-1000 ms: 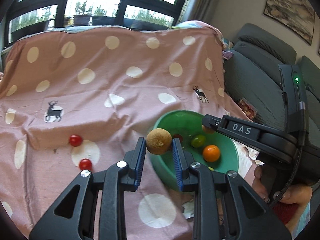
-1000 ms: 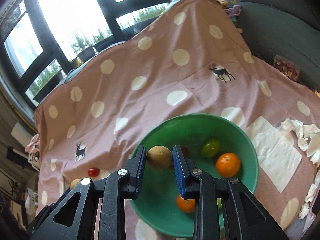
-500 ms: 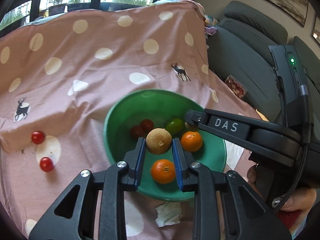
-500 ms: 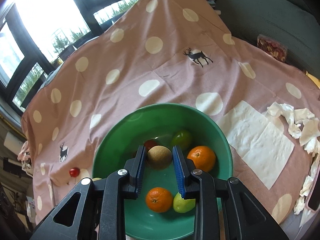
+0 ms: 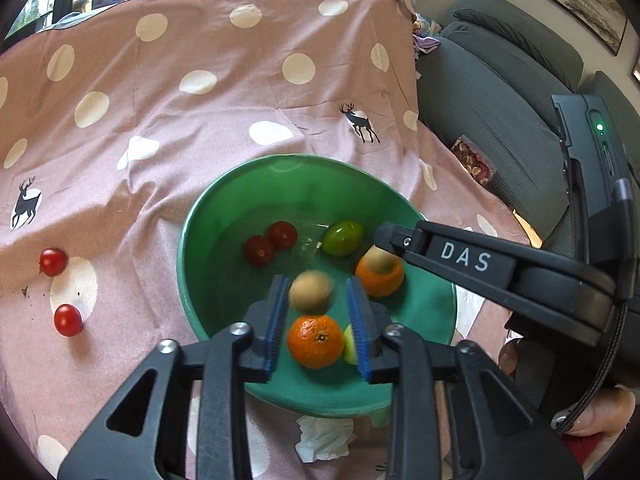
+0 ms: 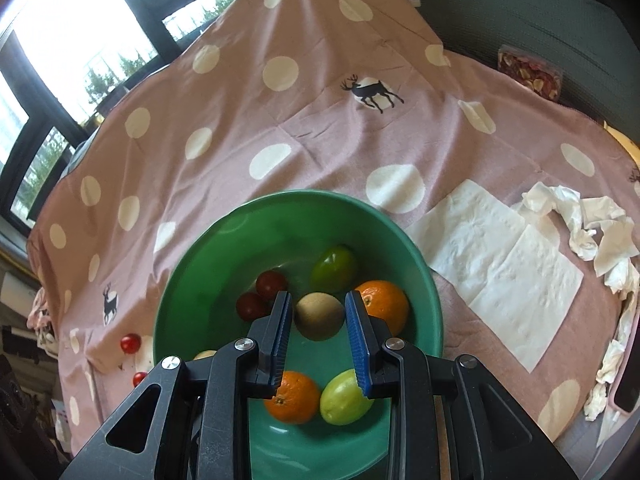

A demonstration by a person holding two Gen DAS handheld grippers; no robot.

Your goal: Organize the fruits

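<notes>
Pink polka-dot cloth (image 6: pixel 320 120) with small deer prints covers the desk, with dark window frames behind it and a grey sofa (image 5: pixel 500 80) to one side.

On the cloth sits a green bowl (image 6: pixel 192 280), and both grippers hang over it. The left gripper (image 5: pixel 318 316) has its blue-padded fingers spread; a brown fruit (image 5: pixel 310 290), blurred, lies between them without clearly touching either pad. The right gripper (image 6: pixel 316 336) is likewise parted, and a second brown fruit (image 6: pixel 319 316) sits in the bowl between its fingers, clear of both pads.

Around these, the bowl holds two oranges (image 6: pixel 384 306) (image 6: pixel 294 396), one on the right side and one at the near edge, a pale green fruit (image 6: pixel 344 396) just beside the near orange, a darker green one (image 6: pixel 334 268) further back, and two dark red tomatoes (image 6: pixel 262 294) touching each other on the left.

Outside the bowl, two bright red tomatoes (image 5: pixel 60 292) lie apart on the cloth to its left. To its right lie flat white napkins (image 6: pixel 500 260) and crumpled tissues (image 6: pixel 592 232).
</notes>
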